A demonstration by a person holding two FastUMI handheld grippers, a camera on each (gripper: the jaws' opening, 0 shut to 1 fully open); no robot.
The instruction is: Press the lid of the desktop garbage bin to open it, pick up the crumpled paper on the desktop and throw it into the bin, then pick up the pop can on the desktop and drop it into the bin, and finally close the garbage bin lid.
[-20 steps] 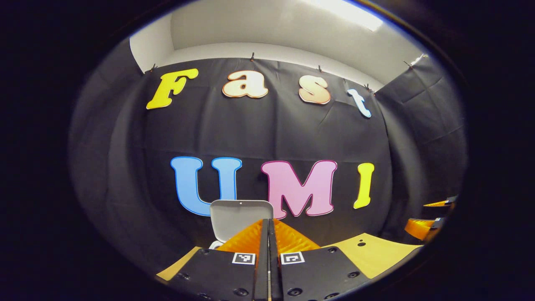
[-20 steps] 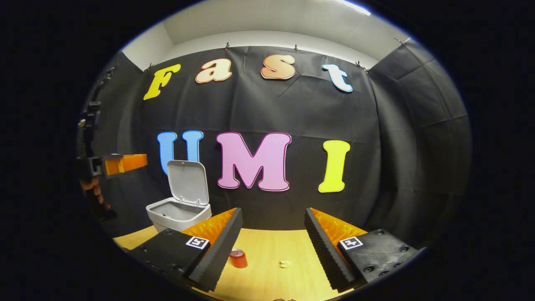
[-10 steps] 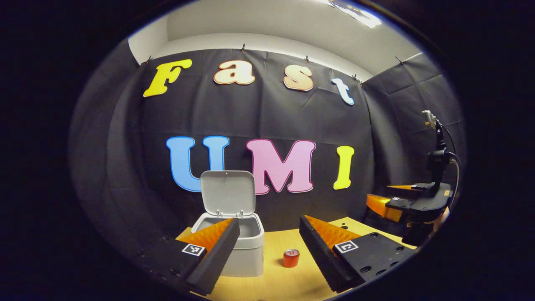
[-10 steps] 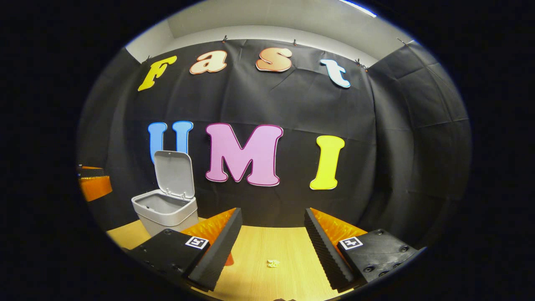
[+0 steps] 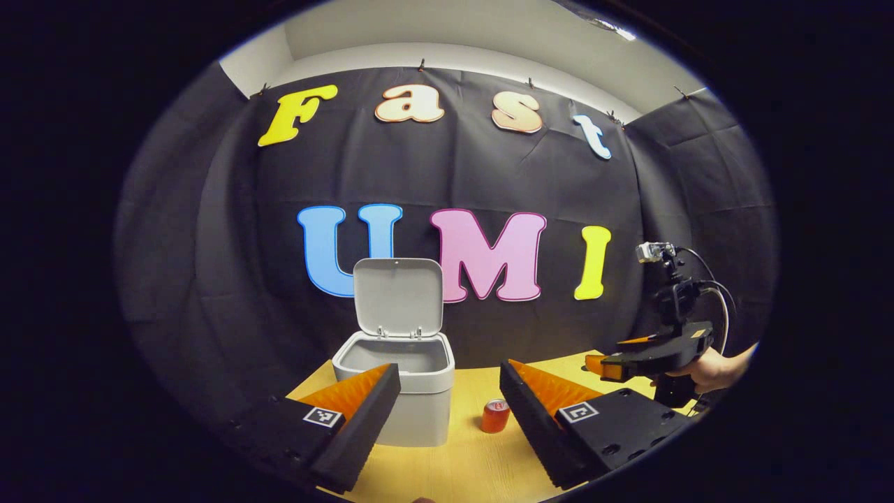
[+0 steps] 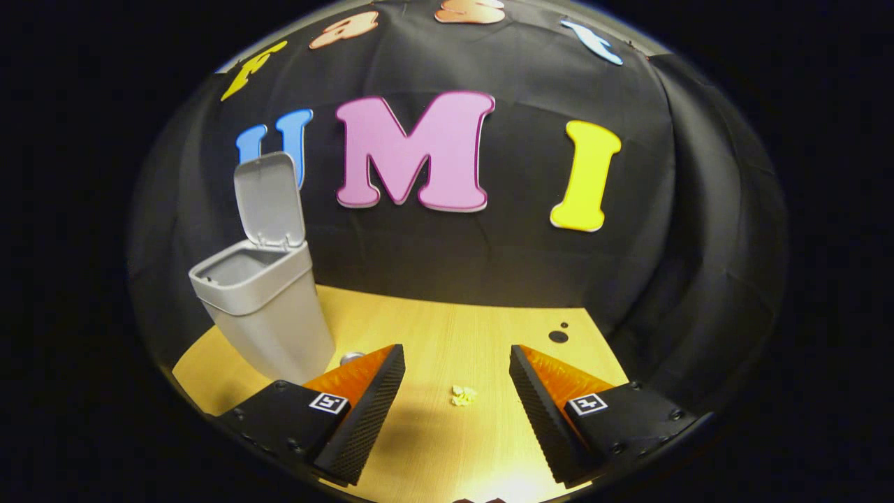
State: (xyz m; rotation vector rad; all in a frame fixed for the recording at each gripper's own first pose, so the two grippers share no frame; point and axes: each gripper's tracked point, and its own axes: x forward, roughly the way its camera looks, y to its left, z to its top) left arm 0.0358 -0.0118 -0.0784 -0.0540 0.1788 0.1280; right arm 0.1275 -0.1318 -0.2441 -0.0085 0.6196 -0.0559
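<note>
The grey bin [image 5: 394,398] stands on the wooden desk with its lid [image 5: 398,297] raised upright. A red pop can [image 5: 494,416] sits just right of the bin. My left gripper [image 5: 448,370] is open and empty, hovering in front of the bin and can. In the right gripper view, a small crumpled paper [image 6: 462,395] lies on the desk, between and just beyond the fingers of my open right gripper [image 6: 457,349]. The bin [image 6: 262,307] is to its left, and the can's top [image 6: 351,358] peeks from behind the left finger. The right gripper [image 5: 602,365] is also seen at right, held by a hand [image 5: 705,370].
The wooden desk [image 6: 454,328] reaches back to the black cloth wall. Two small dark holes [image 6: 557,336] mark the desk's far right part. The bin's raised lid [image 6: 269,199] leans back close to the wall.
My left gripper went from shut to open and drew back from the bin. The right gripper tilted down and moved closer to the paper.
</note>
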